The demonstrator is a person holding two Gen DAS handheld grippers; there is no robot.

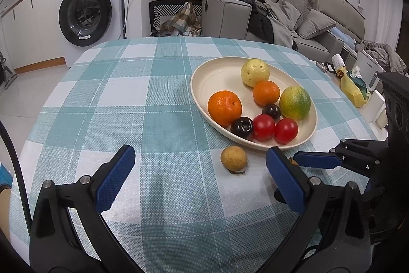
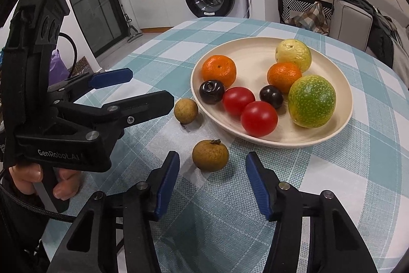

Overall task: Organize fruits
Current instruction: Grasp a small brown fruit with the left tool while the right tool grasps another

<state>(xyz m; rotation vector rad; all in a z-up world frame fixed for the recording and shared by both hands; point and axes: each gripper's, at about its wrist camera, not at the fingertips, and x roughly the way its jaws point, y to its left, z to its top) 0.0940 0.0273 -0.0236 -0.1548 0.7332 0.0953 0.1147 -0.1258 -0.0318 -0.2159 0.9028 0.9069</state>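
A cream oval plate (image 2: 255, 53) (image 1: 217, 73) holds two oranges (image 2: 219, 71), a yellow fruit (image 2: 294, 54), a green-yellow fruit (image 2: 311, 100), two red tomatoes (image 2: 258, 118) and two dark plums (image 2: 212, 90). Two brown longans lie on the checked cloth in front of it. My right gripper (image 2: 212, 155) has the nearer longan (image 2: 210, 156) between its fingertips, with a gap on each side. One of its blue fingers (image 1: 317, 160) shows in the left wrist view. The other longan (image 2: 186, 110) (image 1: 234, 157) lies free ahead of my left gripper (image 1: 202, 165) (image 2: 152, 86), which is wide open and empty.
The round table's near and left edges drop to a tiled floor. A bottle (image 1: 338, 63), a yellow bag (image 1: 354, 88) and a white box (image 1: 377, 106) crowd the table's right edge. A washing machine (image 1: 87, 9) and a sofa (image 1: 294, 17) stand beyond. A hand (image 2: 38, 178) holds the left gripper's handle.
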